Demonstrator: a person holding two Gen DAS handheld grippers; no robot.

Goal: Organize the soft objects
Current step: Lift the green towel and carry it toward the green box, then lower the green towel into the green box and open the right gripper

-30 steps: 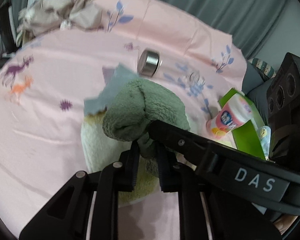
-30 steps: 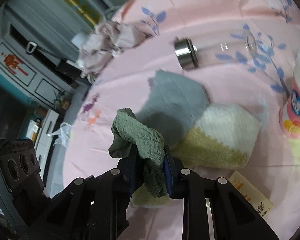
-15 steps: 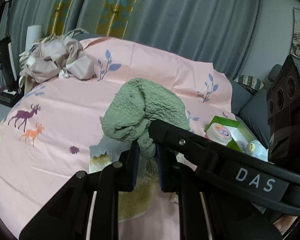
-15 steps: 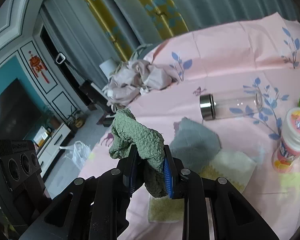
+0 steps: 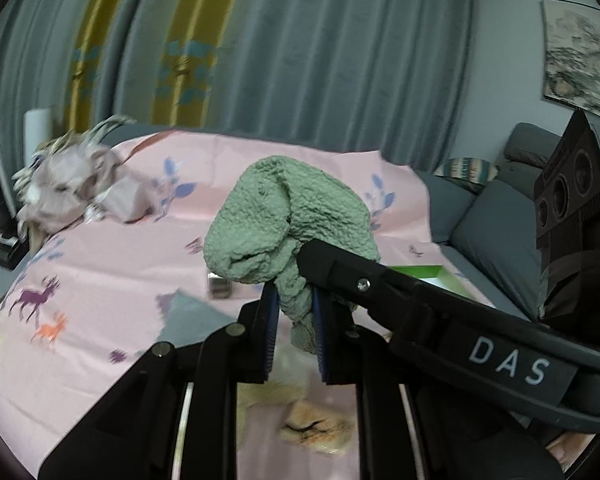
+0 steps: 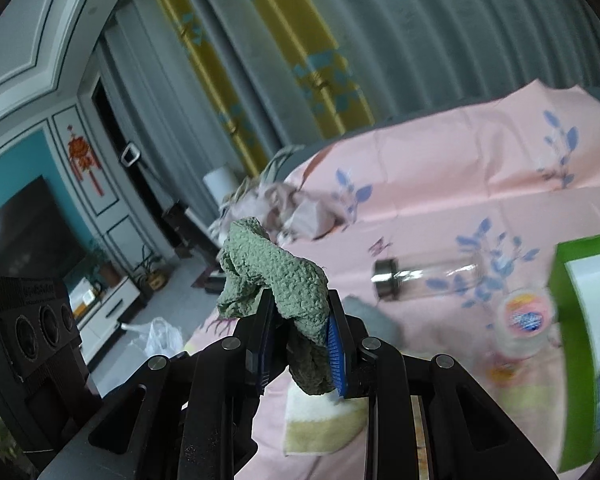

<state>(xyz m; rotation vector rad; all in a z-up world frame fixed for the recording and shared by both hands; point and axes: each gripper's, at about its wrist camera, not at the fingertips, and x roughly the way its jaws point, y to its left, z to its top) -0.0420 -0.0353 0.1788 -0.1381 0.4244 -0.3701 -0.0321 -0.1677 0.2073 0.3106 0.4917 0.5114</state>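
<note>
Green cloth: your two grippers share one nubbly green cloth (image 5: 288, 220), lifted clear above the pink sheet (image 5: 100, 272).
Left gripper: your left gripper (image 5: 294, 322) is clenched on a bunched end of the cloth, blue pads pressing both sides; the rest mounds up above the jaws.
Right gripper: your right gripper (image 6: 300, 344) grips another bunched part (image 6: 278, 276), which folds over the left jaw and hangs down between the pads.
Crossing: in your left view the right gripper's black body, lettered DAS, cuts across from the lower right and meets the cloth.
Sheet: pink, printed with blue leaves and small deer, spread over a grey sofa (image 5: 492, 216).
Towels: a grey towel (image 5: 188, 312) lies flat on the sheet under the cloth; a white-and-yellow towel (image 6: 320, 424) lies just beside it, nearer you.
Bottle: a clear bottle (image 6: 424, 276) with a metal cap lies on its side beyond the towels.
Tub: a small pink-lidded tub (image 6: 524, 320) stands near the bottle, just beside a green box (image 6: 580, 280); both are blurred.
Far corner: a crumpled pinkish bundle (image 5: 80, 188) sits at the far left of the sheet, well apart from the cloth.
</note>
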